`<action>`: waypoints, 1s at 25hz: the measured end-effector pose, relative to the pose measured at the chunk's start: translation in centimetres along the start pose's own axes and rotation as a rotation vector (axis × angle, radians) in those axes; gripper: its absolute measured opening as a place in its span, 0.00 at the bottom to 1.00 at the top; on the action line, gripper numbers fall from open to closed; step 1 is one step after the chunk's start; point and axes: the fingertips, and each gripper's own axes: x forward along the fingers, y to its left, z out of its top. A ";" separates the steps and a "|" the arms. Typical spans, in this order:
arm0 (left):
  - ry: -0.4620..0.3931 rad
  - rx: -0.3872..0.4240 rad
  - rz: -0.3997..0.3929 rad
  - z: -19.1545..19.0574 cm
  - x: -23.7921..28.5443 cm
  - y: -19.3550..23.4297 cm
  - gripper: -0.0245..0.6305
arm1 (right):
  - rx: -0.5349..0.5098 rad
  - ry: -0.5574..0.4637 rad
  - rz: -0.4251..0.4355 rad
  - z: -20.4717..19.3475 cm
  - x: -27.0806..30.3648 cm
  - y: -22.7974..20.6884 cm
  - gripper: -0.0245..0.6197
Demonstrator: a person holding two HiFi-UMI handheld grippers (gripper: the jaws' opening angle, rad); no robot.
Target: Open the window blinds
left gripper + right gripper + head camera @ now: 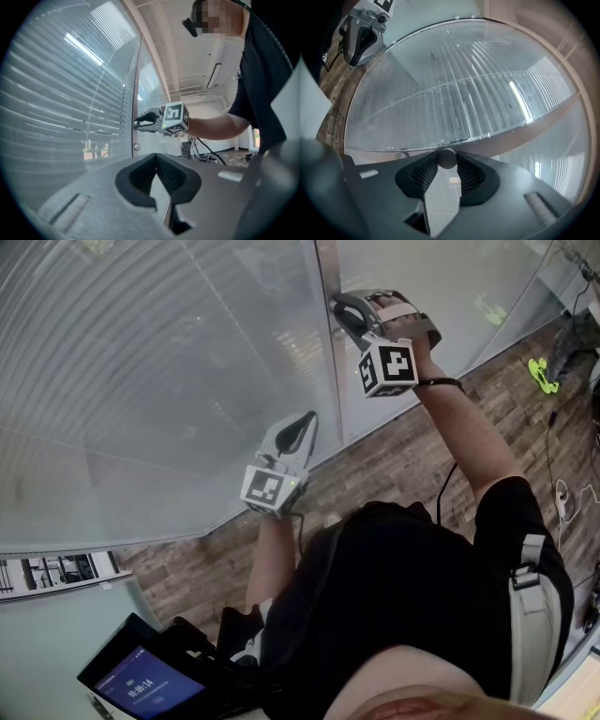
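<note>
Grip: right gripper [448,164] fingers [471,177] pinch small round knob [447,157] beside blinds [454,84] | left gripper [156,158] fingers [180,178] closed together, empty

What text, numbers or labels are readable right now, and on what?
Screen, lower left of the head view: white timer-like digits, too small to read.
Left cube and right cube: black-and-white square patterns, no words.
Nothing else legible.

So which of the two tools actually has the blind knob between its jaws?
The right tool, the raised one: its jaws clamp the round grey knob at the glass frame. The left tool hangs lower, jaws together and empty.
</note>
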 end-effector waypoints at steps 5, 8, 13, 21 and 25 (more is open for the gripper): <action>0.003 -0.009 -0.003 0.1 0.0 -0.2 0.04 | 0.025 0.001 0.000 0.0 -0.1 0.1 0.24; 0.002 -0.012 -0.002 0.1 0.1 -0.2 0.04 | 0.094 -0.010 0.008 0.0 -0.1 0.0 0.24; 0.022 -0.013 0.001 -0.1 0.1 -0.3 0.04 | 0.352 -0.045 0.032 0.0 -0.4 -0.6 0.24; 0.006 -0.016 -0.009 0.1 0.2 -0.4 0.04 | 0.759 -0.083 0.044 -0.7 -0.5 -1.2 0.24; 0.038 -0.016 -0.003 -0.3 0.0 -0.5 0.04 | 1.026 -0.142 0.065 -0.8 -0.4 -1.2 0.24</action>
